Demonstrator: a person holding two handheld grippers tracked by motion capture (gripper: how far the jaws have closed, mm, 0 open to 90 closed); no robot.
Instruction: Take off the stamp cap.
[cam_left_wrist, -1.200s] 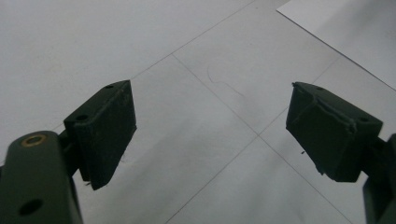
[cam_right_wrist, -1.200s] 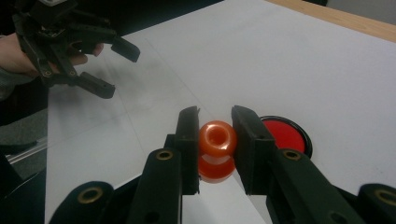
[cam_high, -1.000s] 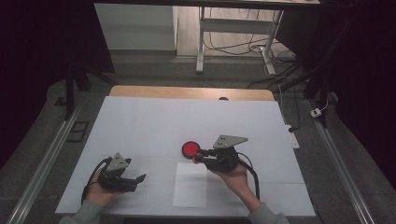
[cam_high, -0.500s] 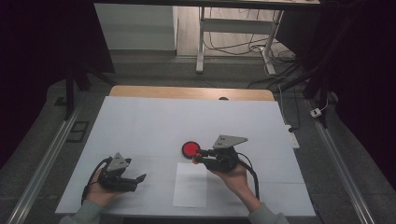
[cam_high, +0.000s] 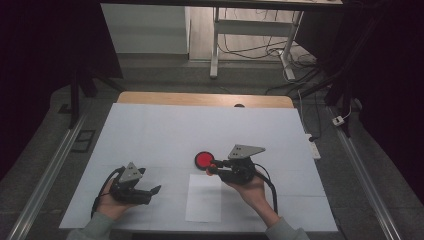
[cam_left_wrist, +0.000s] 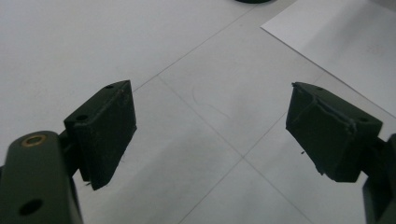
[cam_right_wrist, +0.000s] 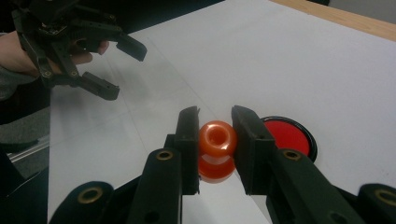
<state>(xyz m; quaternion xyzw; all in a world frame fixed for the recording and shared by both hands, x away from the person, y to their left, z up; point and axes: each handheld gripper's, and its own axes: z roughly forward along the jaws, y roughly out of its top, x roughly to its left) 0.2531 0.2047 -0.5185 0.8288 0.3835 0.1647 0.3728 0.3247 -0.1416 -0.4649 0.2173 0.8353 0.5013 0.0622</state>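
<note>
While the white table (cam_high: 150, 130) spreads wide, the left gripper (cam_high: 150, 192) rests near its left edge, jaws spread and holding nothing; the right gripper (cam_right_wrist: 215, 135) pinches an orange ring-shaped piece (cam_right_wrist: 215, 140) just left of the red disc (cam_right_wrist: 289, 135).

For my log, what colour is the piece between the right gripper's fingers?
Glossy orange-red piece; best in the right gripper view.

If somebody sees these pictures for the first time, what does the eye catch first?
The orange ring-shaped piece clamped between the jaws of the right gripper, just above the white table. Next, the red disc with a black rim, lying just beyond it. The left gripper waits open at the near left.
</note>
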